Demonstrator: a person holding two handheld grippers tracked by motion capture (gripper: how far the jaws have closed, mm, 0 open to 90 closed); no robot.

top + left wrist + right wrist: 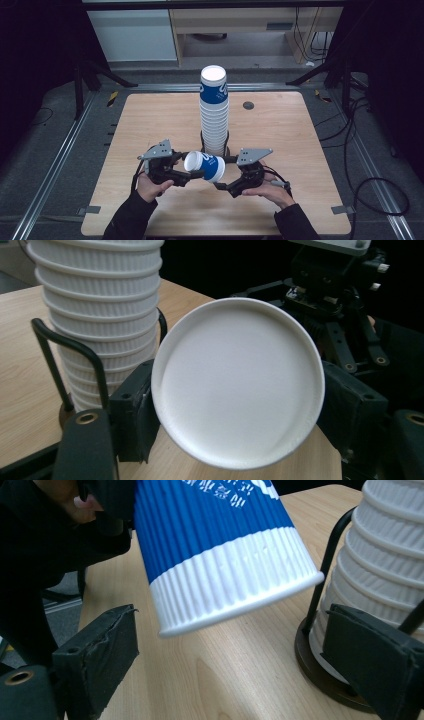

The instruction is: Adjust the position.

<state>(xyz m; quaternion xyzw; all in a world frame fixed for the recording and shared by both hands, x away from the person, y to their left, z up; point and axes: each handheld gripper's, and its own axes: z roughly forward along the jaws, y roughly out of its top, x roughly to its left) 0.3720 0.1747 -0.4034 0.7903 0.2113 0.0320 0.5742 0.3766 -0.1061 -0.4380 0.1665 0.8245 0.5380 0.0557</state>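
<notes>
1. A tall stack of cups, blue and white and nested upside down, stands in a black wire holder on the wooden table; everything below is placed from this stack.
2. A single paper cup lies on its side in the air just in front of the stack's foot, its white closed base turned toward the person's left and its blue ribbed wall toward the right.
3. The left gripper sits to the left of the stack's foot, and its jaws are clamped on the cup's base end; in the left gripper view the round white base sits pressed between the two black pads.
4. The right gripper sits to the right of the stack's foot, in front of it. Its jaws stand wide apart, one on each side of the cup's white rim end and clear of it.
5. In the right gripper view the holder's dark round base rests on the table beside the right-hand jaw.
</notes>
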